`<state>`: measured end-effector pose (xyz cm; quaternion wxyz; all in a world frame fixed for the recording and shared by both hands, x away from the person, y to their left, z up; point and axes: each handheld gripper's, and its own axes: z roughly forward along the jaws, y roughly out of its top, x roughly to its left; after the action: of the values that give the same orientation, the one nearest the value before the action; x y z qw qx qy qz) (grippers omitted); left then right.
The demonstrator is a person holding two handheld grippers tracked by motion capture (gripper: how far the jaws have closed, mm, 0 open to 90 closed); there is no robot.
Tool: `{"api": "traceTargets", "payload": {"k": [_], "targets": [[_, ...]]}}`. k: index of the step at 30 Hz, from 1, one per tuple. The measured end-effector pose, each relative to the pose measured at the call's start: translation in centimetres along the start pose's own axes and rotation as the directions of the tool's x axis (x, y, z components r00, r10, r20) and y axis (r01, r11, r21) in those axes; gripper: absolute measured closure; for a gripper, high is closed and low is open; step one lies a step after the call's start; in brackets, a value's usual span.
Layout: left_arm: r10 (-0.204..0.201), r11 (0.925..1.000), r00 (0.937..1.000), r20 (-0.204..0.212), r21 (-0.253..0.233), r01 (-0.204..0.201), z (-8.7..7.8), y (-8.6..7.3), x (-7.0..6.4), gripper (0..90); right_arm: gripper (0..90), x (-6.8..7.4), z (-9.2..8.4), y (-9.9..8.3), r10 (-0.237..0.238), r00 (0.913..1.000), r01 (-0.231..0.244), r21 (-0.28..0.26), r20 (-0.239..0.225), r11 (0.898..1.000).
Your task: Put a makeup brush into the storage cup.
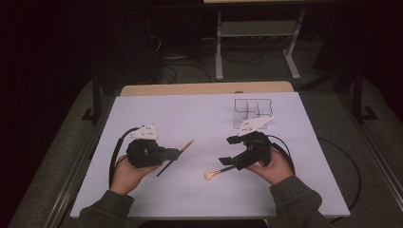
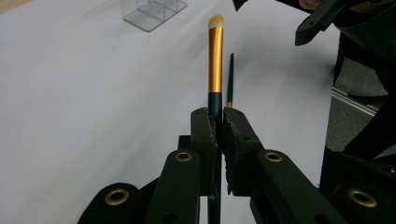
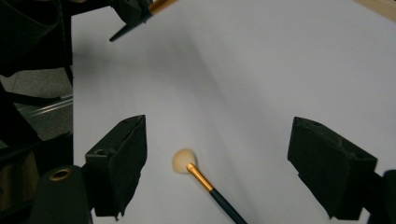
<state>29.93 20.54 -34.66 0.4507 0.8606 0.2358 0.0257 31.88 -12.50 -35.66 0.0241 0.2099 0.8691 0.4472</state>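
Brush on table (image 3: 205, 183) | just under right gripper (image 3: 217, 158), jaws wide apart, nothing held | long axis slanting between them, fluffy head toward left gripper (image 1: 172, 154) | that one clamped on slim brush (image 2: 215, 60) | clear organiser (image 1: 252, 113) beyond.

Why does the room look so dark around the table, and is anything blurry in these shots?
High view: light falls on the white table sheet, while the floor behind sinks into darkness. Left gripper view: the gold-ferruled dark-handled brush is sharp; the clear plastic organizer looks softer. Right gripper view: a soft grey shadow crosses the sheet, and the round-headed fluffy brush is slightly blurred.
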Motion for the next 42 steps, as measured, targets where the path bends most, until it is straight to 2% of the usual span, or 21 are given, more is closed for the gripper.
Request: {"api": "traceTargets", "payload": {"k": [7,9,15,20,22,34,38,42], "targets": [[0.046,0.9989,0.9985,0.029,-0.012,-0.046,0.9,0.2,-0.7,83.3,20.0,0.3,0.8,0.7,-0.009,0.9986,0.01,0.007,-0.053,1.0],[0.048,0.9987,0.9982,0.036,-0.015,-0.048,1.1,0.3,-0.9,83.3,20.5,0.5,0.9,1.0,-0.011,0.9979,0.012,0.01,-0.064,1.0],[0.091,0.9956,0.9938,0.065,-0.029,-0.089,1.6,0.5,-1.5,83.3,22.6,0.7,0.9,1.7,-0.021,0.995,0.022,0.008,-0.098,1.0],[0.112,0.9937,0.9901,0.085,-0.021,-0.11,2.0,0.6,-1.8,83.3,25.3,0.7,1.2,1.9,-0.024,0.9918,0.026,0.009,-0.125,1.0],[0.102,0.9948,0.9903,0.095,-0.021,-0.1,2.1,0.6,-1.9,83.3,27.2,0.7,1.2,1.9,-0.016,0.9906,0.017,0.013,-0.136,1.0],[0.155,0.9879,0.9787,0.135,-0.021,-0.153,3.0,0.6,-2.5,83.3,34.2,0.9,1.4,2.0,-0.033,0.9849,0.037,0.021,-0.17,0.999],[0.162,0.9868,0.9763,0.144,-0.023,-0.16,3.1,0.6,-2.7,83.3,39.6,0.9,1.5,2.0,-0.052,0.9812,0.057,0.018,-0.186,0.998],[0.161,0.9869,0.9751,0.152,-0.03,-0.159,3.3,0.7,-2.9,83.3,45.2,1.0,1.7,2.0,-0.044,0.9776,0.051,0.025,-0.206,0.998]]}}
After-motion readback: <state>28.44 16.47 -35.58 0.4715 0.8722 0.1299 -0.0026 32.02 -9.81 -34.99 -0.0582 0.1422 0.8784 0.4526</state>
